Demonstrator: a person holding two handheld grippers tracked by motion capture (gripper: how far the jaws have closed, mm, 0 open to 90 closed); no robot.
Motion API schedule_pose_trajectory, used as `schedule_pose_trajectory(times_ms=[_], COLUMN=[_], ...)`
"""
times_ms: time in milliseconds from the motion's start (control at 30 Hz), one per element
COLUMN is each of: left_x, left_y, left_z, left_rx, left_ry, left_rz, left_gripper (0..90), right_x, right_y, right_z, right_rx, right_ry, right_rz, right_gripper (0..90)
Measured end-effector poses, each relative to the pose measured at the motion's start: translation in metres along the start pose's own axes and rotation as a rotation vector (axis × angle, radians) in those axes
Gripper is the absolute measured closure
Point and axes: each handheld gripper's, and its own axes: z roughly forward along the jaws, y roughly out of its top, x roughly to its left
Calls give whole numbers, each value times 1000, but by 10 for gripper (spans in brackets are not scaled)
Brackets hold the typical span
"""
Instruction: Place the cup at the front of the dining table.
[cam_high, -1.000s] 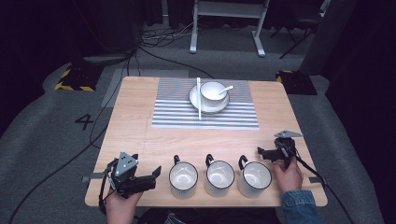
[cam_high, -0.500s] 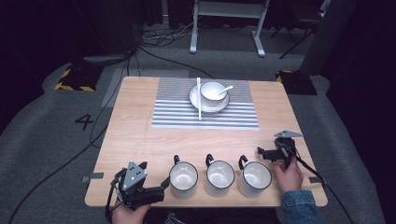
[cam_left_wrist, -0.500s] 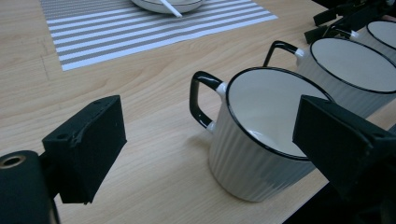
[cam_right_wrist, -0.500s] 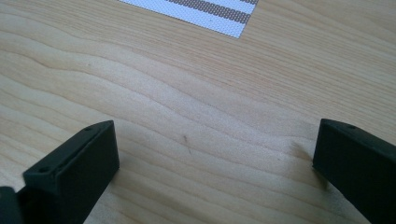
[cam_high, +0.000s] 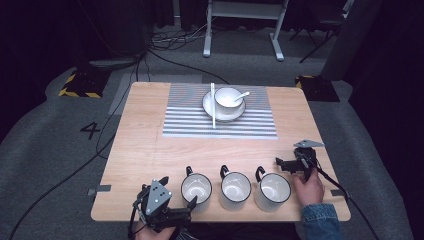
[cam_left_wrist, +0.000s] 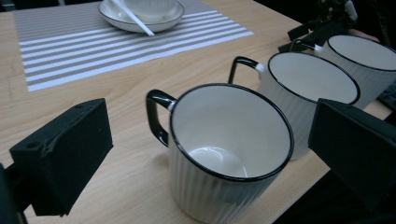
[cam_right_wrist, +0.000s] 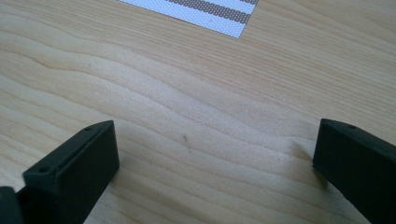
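High view: left gripper at bench front edge, jaws open, aimed right at leftmost mug of a row of three; mug just beside the jaw tips, handle pointing away toward the placemat. Right gripper beside rightmost mug, jaws parted, holding nothing. Left clearly nearer the target.

Left gripper view: leftmost mug upright between the spread jaws, not yet touched; handle up-left, rim open. Middle mug close behind. Mug base cut off at frame bottom; contact with right jaw hard to judge.

Right gripper view: jaws wide apart over bare bench, placemat corner ahead.
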Motion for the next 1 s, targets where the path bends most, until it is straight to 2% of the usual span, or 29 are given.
schedule_pose_trajectory(times_ms=[167, 533, 633, 667, 767, 900, 1000], left_x=[-2, 4, 1, 0, -1, 4, 5], left_y=[-9, -25, -29, -28, -30, -35, -37], left_z=[11, 27, 37, 39, 46, 56, 61], left_rx=[32, 26, 32, 39, 40, 52, 40], left_ry=[-25, -89, -114, -109, -93, -121, -126], left_rz=[-4, -8, 24, 50, 68, 27, 30], left_gripper=[0, 0, 0, 0, 0, 0, 0], right_x=[0, 0, 0, 0, 0, 0, 0], right_y=[0, 0, 0, 0, 0, 0, 0], right_z=[0, 0, 0, 0, 0, 0, 0], right_rx=[6, 7, 7, 6, 6, 6, 5], right_ry=[-3, -3, -3, -3, -3, -3, -4], right_rz=[0, 0, 0, 0, 0, 0, -1], right_gripper=[3, 2, 2, 2, 2, 3, 3])
